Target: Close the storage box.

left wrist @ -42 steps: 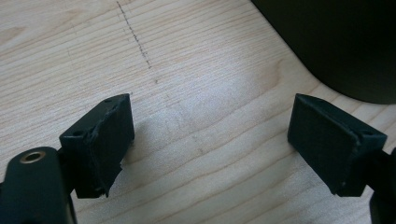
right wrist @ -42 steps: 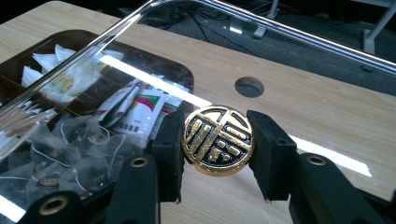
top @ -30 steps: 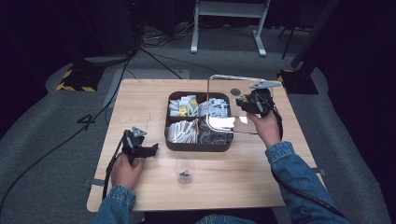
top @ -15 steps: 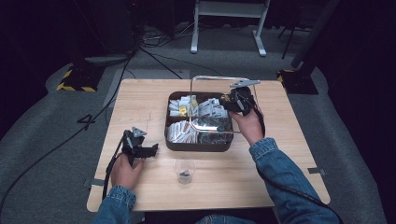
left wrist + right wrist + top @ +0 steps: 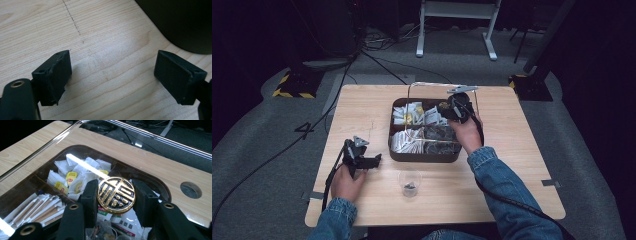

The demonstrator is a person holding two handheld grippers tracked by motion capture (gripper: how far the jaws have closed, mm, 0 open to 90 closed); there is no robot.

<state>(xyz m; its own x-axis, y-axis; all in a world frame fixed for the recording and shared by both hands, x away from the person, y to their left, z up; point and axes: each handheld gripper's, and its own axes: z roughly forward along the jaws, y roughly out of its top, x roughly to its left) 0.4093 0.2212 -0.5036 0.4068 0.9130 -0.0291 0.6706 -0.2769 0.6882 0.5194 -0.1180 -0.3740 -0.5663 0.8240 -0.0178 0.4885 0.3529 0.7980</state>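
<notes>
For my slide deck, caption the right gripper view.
Right gripper clamps the gold knob of a clear lid above a tea-bag box.

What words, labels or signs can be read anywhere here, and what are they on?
Round knob of the clear lid, held in the right tongs: a gold ornamental sign on black, stylised, not readable as a word.
White packet below the knob: dark print, too blurred to read.
Yellow tags on the tea bags: a small red mark, too small to read.
Paper sticks: no legible print.
</notes>
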